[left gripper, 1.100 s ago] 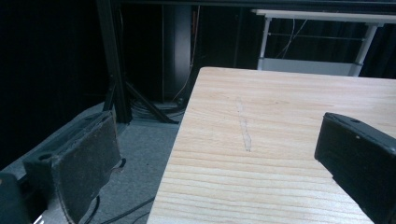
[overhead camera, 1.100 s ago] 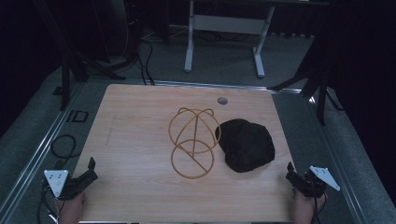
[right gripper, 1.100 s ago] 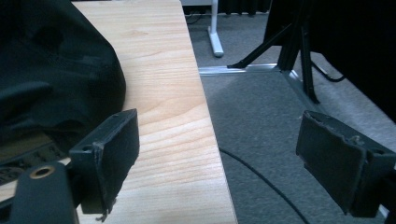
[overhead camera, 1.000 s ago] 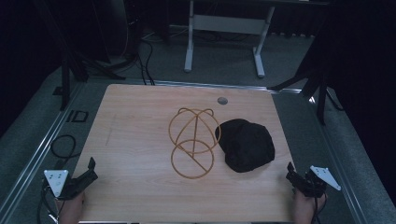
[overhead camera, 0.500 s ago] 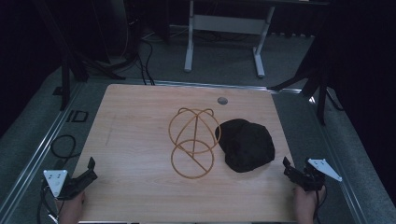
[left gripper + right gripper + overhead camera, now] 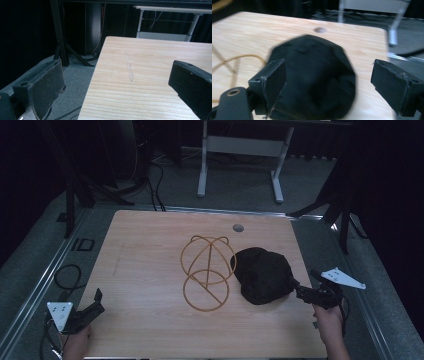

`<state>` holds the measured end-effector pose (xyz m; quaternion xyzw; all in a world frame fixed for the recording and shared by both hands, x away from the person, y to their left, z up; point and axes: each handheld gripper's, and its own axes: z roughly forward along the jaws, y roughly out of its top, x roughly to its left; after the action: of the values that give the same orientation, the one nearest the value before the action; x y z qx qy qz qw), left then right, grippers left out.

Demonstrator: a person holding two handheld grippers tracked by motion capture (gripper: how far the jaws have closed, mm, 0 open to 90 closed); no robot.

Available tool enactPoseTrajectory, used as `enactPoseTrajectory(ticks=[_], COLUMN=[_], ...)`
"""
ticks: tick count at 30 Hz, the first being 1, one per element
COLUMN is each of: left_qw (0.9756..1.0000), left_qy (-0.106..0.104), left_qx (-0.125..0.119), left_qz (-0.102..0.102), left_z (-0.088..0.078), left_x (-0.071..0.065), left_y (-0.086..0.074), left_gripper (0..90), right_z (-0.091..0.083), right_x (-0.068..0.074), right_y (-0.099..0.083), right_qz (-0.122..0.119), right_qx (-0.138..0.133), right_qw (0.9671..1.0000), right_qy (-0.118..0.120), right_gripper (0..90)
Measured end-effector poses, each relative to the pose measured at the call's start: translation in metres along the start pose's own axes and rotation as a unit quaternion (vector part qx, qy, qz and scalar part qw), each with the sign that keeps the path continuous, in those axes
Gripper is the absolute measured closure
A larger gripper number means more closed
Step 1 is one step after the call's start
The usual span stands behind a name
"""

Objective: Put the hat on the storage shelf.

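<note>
Right tool (image 6: 301, 290) now further in over the near right of the tabletop (image 6: 150, 250), jaws spread wide, tips at the right edge of the black fabric mound (image 6: 262, 274); a second ago back at the near right corner. Left tool (image 6: 92, 307) unmoved at the near left corner, jaws likewise released. Wire frame (image 6: 207, 272) unchanged mid-tabletop, just left of the fabric. Blurred in the right gripper view: fabric (image 6: 312, 75) between the jaws, touching or not impossible to tell.
</note>
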<state>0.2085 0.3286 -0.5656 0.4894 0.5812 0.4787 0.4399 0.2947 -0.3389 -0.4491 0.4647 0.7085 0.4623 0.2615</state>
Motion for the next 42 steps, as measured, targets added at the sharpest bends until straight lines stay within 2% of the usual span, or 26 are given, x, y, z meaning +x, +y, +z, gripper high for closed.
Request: enactPoseTrajectory(ticks=[4,5,6,7,9,10,13,18,26,27,28,31,36,37,38,39,40,42], left_qw=[1.0000,1.0000,1.0000,1.0000,1.0000,1.0000,1.0000,1.0000,1.0000,1.0000,1.0000,1.0000,1.0000,1.0000,1.0000,1.0000,1.0000,1.0000], left_qy=[-0.001,-0.001,-0.001,-0.001,-0.002,-0.003,-0.004,-0.005,-0.005,-0.005,-0.005,-0.006,-0.006,-0.006,-0.006,-0.006,-0.005,-0.006], left_qx=[0.000,0.000,0.001,0.000,0.000,0.000,0.001,0.002,0.002,0.002,0.003,0.003,0.005,0.005,0.004,0.004,0.003,0.004], left_qz=[-0.001,-0.001,-0.001,-0.001,-0.001,0.000,0.000,0.000,0.001,0.001,0.002,0.002,0.004,0.004,0.004,0.004,0.004,0.004], left_z=[0.000,0.000,0.000,0.000,0.000,0.000,0.000,0.000,0.000,0.000,0.000,0.000,0.000,0.000,0.000,0.000,0.000,0.000], left_x=[0.000,0.000,0.000,0.000,0.000,0.000,0.000,0.000,0.000,0.000,0.000,0.000,0.000,0.000,0.000,0.000,0.000,0.000], left_y=[0.000,0.000,0.000,0.000,0.000,0.000,0.000,0.000,0.000,0.000,0.000,0.000,0.000,0.000,0.000,0.000,0.000,0.000], left_gripper=[0.5,0.5,0.5,0.5,0.5,0.5,0.5,0.5,0.5,0.5,0.5,0.5,0.5,0.5,0.5,0.5,0.5,0.5], right_z=[0.012,0.015,0.022,0.022,0.034,0.034,0.048,0.060,0.071,0.074,0.074,0.077,0.080,0.081,0.081,0.081,0.081,0.081], right_x=[0.006,0.007,0.008,0.008,0.007,0.007,0.002,-0.001,0.001,0.002,0.002,0.004,0.004,0.004,0.005,0.005,0.004,0.004], right_y=[0.009,0.010,0.010,0.010,0.008,0.008,0.006,0.003,-0.006,-0.009,-0.009,-0.012,-0.016,-0.018,-0.019,-0.019,-0.020,-0.020], right_qz=[-0.018,-0.027,-0.048,-0.048,-0.071,-0.071,-0.092,-0.097,-0.094,-0.096,-0.096,-0.104,-0.113,-0.112,-0.112,-0.112,-0.098,-0.097], right_qx=[0.018,0.022,0.029,0.029,0.043,0.043,0.060,0.073,0.111,0.125,0.125,0.135,0.138,0.137,0.132,0.132,0.122,0.119], right_qw=[0.9981,0.9972,0.9953,0.9953,0.9936,0.9936,0.9911,0.9899,0.9869,0.9855,0.9855,0.9836,0.9825,0.9834,0.9843,0.9843,0.9871,0.9877], right_qy=[0.056,0.066,0.079,0.079,0.077,0.077,0.075,0.073,0.068,0.063,0.063,0.059,0.052,0.043,0.033,0.033,0.032,0.028], right_gripper=[12.6,12.2,11.6,11.6,12.9,12.9,14.9,15.9,35.3,42.9,42.9,51.5,71.3,80.1,84.4,84.4,87.6,87.9])
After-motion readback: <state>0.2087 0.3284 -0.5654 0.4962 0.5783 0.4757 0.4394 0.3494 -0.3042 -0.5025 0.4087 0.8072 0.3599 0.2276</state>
